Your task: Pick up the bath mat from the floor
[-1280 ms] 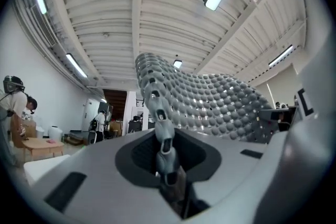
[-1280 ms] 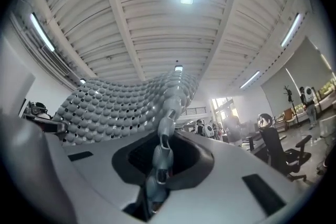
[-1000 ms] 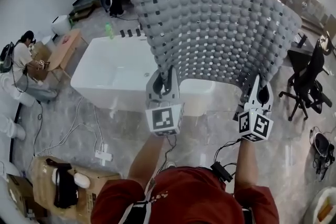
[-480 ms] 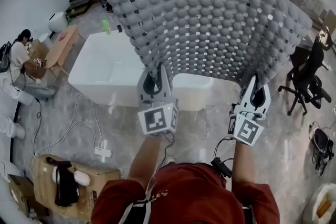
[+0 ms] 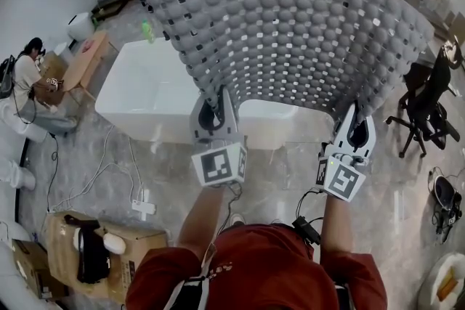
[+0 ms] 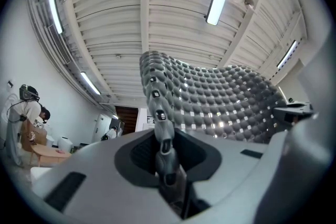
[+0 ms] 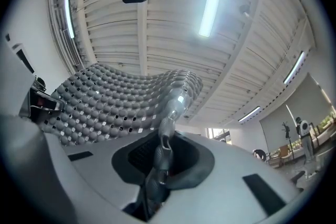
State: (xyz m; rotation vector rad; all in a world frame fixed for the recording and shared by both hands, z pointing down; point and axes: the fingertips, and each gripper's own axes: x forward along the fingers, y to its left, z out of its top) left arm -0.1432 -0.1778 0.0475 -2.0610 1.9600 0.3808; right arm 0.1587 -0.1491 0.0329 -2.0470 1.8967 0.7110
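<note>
Holding the grey bath mat (image 5: 290, 33) aloft, well clear of the marble floor (image 5: 283, 181), spread between both grippers and rising above and beyond them in a curved wall. Pinching its lower edge in the left gripper (image 5: 218, 104), with jaws clenched on a strip of the rubbery nubs; clamping the same edge, toward the opposite corner, in the right gripper (image 5: 357, 121), likewise squeezed tight on the mat. Below and beyond the left gripper, a white bathtub (image 5: 145, 94). Judged soft and floppy, yet springy enough to stand in an arch; light, perforated, knobbly rather than slippery, in no way fragile. Best taken along one edge near two corners, as here, to limit sagging between the grips; likely to fold over or swing if pinched at a single point
</note>
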